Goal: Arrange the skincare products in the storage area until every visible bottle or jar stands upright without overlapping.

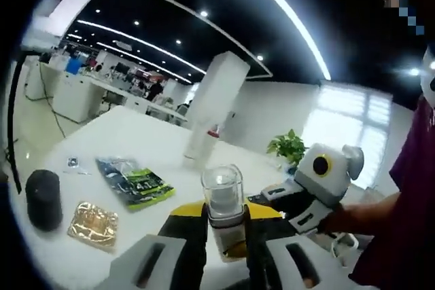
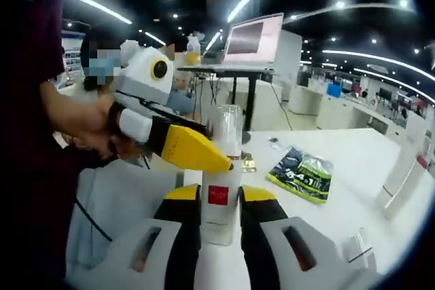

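Up close, one white bottle (image 1: 224,212) with a clear cap, pinched at once by both grippers, held above the white table (image 1: 136,140). Left gripper (image 1: 226,249), left gripper view: black-and-yellow jaws closed snug on the bottle's lower body, clear cap standing above them. Right gripper (image 2: 219,225), right gripper view: jaws likewise closed against the same bottle (image 2: 221,181), low on its body, a small red square label (image 2: 218,195) facing the camera (print on it too small to read). Left gripper again in the right gripper view, entering from the left (image 2: 224,163), yellow jaw tip touching the bottle's side about mid-height, held by a hand (image 2: 85,127). Right gripper in the left gripper view at right (image 1: 268,198), white body, a hand (image 1: 360,219) behind it. On the table: green-and-black sachet (image 1: 134,181) lying flat, white lettering on it, not legible; same sachet in the right gripper view (image 2: 302,176), digits perhaps, unclear. Gold foil packet (image 1: 93,223) flat near the table edge, contents not visible. Dark cylinder (image 1: 43,198) upright just beside the packet. Small clear wrapper (image 1: 73,164) farther back. Open laptop (image 2: 255,39) on a raised stand in the background, screen dim, nothing readable.
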The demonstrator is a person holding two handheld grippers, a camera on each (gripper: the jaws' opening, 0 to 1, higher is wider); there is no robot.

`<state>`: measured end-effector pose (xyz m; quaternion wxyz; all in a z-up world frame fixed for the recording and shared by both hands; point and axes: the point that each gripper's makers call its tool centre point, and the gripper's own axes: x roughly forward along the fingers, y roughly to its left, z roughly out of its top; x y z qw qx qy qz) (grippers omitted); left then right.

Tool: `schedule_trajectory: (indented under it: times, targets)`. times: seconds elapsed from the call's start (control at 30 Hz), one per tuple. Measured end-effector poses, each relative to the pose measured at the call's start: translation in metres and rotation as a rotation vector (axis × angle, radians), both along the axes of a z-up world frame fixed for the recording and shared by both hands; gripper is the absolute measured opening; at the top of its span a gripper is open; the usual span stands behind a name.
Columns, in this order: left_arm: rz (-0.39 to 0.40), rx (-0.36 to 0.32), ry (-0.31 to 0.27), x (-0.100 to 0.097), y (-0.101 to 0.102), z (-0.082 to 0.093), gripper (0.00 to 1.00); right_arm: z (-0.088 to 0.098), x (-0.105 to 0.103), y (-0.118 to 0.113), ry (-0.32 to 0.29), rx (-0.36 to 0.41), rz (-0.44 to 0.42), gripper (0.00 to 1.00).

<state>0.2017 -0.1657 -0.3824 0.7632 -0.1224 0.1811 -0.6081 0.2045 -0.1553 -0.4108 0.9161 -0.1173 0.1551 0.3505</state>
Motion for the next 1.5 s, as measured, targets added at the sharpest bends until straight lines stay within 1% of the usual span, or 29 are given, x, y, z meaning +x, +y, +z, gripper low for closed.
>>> schedule_trajectory:
  times: [0.03, 0.1, 0.17, 0.2, 0.27, 0.3, 0.33, 0.43, 0.53, 0.67, 0.87, 0.93, 0.97, 1.03, 1.1, 1.13, 1.2, 1.27, 1.33, 1.4, 1.5]
  targets:
    - [-0.022, 0.024, -0.033, -0.002, -0.001, -0.001, 0.20, -0.001, -0.002, 0.000, 0.015, 0.001, 0.011, 0.20]
    - [-0.081, 0.050, -0.087, -0.009, -0.003, 0.001, 0.20, 0.000, -0.007, 0.003, 0.022, 0.014, 0.062, 0.21]
    - [-0.119, 0.068, -0.121, -0.013, -0.002, 0.002, 0.20, 0.003, -0.010, 0.002, 0.032, 0.036, 0.078, 0.21]
    - [-0.157, 0.081, -0.141, -0.017, -0.002, 0.003, 0.20, 0.003, -0.014, 0.003, 0.047, 0.054, 0.103, 0.21]
    - [-0.205, 0.102, -0.187, -0.021, -0.002, 0.004, 0.20, 0.005, -0.017, 0.003, 0.055, 0.071, 0.120, 0.21]
    - [-0.229, 0.110, -0.209, -0.023, -0.002, 0.004, 0.20, 0.004, -0.019, 0.004, 0.069, 0.085, 0.135, 0.21]
    - [-0.275, 0.115, -0.242, -0.029, -0.003, 0.005, 0.20, 0.004, -0.021, 0.005, 0.073, 0.085, 0.146, 0.21]
    - [-0.331, 0.158, -0.281, -0.035, -0.003, 0.002, 0.20, 0.002, -0.026, 0.008, 0.089, 0.085, 0.168, 0.21]
    - [-0.356, 0.169, -0.302, -0.037, -0.004, 0.001, 0.20, 0.000, -0.028, 0.009, 0.094, 0.079, 0.170, 0.21]
    - [-0.336, 0.156, -0.297, -0.032, -0.003, 0.002, 0.20, 0.001, -0.023, 0.007, 0.074, 0.077, 0.125, 0.20]
    - [-0.250, 0.135, -0.276, -0.022, -0.005, 0.002, 0.20, 0.002, -0.014, -0.001, 0.034, 0.057, 0.044, 0.19]
    - [-0.230, 0.128, -0.262, -0.020, -0.006, 0.002, 0.21, 0.003, -0.012, -0.003, 0.029, 0.058, 0.027, 0.19]
    - [-0.218, 0.124, -0.260, -0.018, -0.006, 0.002, 0.21, 0.003, -0.010, -0.005, 0.029, 0.063, 0.004, 0.19]
    - [-0.181, 0.122, -0.261, -0.012, -0.005, 0.003, 0.24, 0.003, -0.006, -0.009, 0.032, 0.070, -0.034, 0.19]
    - [-0.150, 0.121, -0.249, -0.007, -0.004, 0.002, 0.26, 0.003, -0.003, -0.013, 0.029, 0.065, -0.065, 0.19]
    - [-0.145, 0.121, -0.246, -0.006, -0.003, 0.003, 0.27, 0.003, -0.002, -0.013, 0.028, 0.066, -0.071, 0.19]
    - [-0.107, 0.106, -0.231, 0.000, -0.001, 0.004, 0.33, 0.004, 0.002, -0.019, 0.034, 0.079, -0.101, 0.19]
    - [-0.072, 0.071, -0.216, 0.005, 0.002, 0.008, 0.37, 0.006, 0.008, -0.026, 0.039, 0.094, -0.131, 0.19]
    - [-0.055, 0.059, -0.197, 0.007, 0.006, 0.008, 0.37, 0.007, 0.012, -0.033, 0.035, 0.090, -0.159, 0.19]
    - [-0.043, 0.057, -0.191, 0.009, 0.007, 0.006, 0.38, 0.007, 0.016, -0.038, 0.034, 0.081, -0.175, 0.19]
    - [-0.015, 0.052, -0.167, 0.012, 0.010, 0.002, 0.41, 0.009, 0.022, -0.046, 0.028, 0.077, -0.196, 0.19]
